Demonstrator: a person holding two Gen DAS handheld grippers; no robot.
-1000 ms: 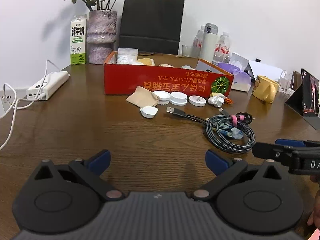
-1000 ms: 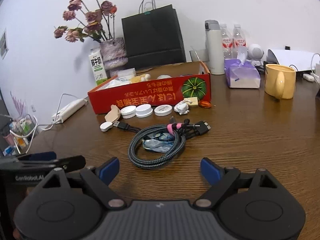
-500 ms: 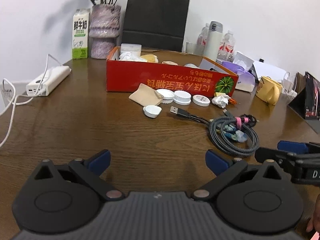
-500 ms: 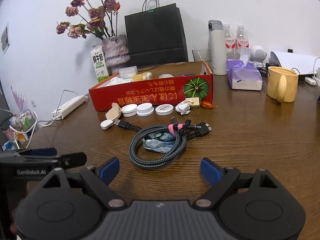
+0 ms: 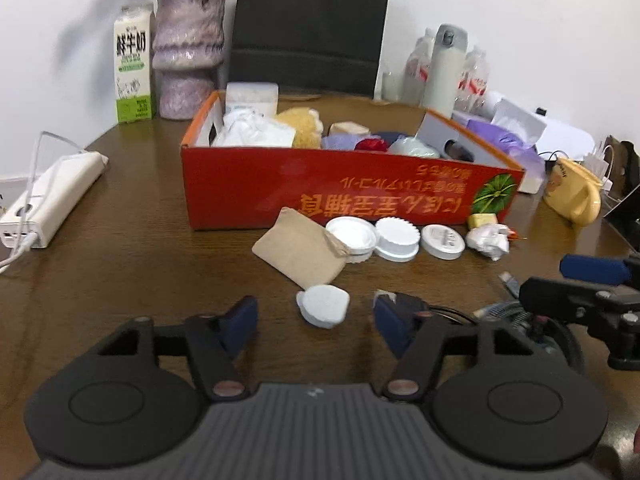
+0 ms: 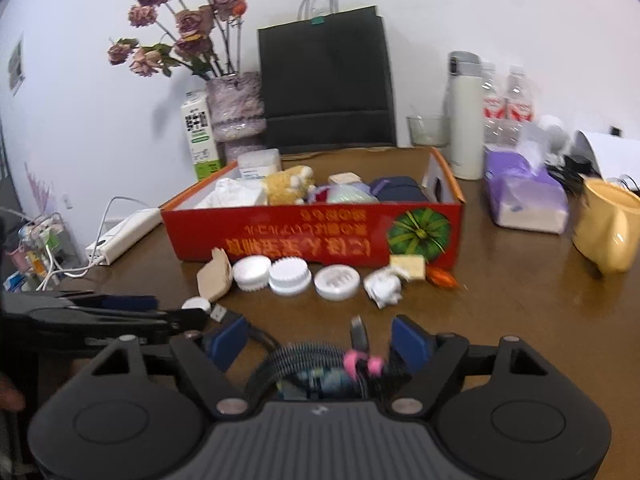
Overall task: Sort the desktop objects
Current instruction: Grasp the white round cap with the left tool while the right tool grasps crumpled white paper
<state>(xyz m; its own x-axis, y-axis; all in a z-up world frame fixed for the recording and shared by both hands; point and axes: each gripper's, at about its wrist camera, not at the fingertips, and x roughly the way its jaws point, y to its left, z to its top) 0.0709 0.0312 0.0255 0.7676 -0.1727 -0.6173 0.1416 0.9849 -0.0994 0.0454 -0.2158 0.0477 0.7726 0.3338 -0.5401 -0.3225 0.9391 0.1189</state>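
On the wooden table (image 5: 120, 264), left gripper (image 5: 316, 320) has just been closing around the small white cap (image 5: 323, 306), not touching yet; right gripper (image 6: 320, 340) narrowing over the coiled cable (image 6: 312, 364), still released. Cap could easily skid away sideways.

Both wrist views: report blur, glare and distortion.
Left wrist view: the near lid and left gripper are smeared by motion blur, a soft sheen lies on the red box, and the frame edges bulge with fisheye. Right wrist view: the cable is blurred, as are the right gripper and the box lettering, and the corners are dark.
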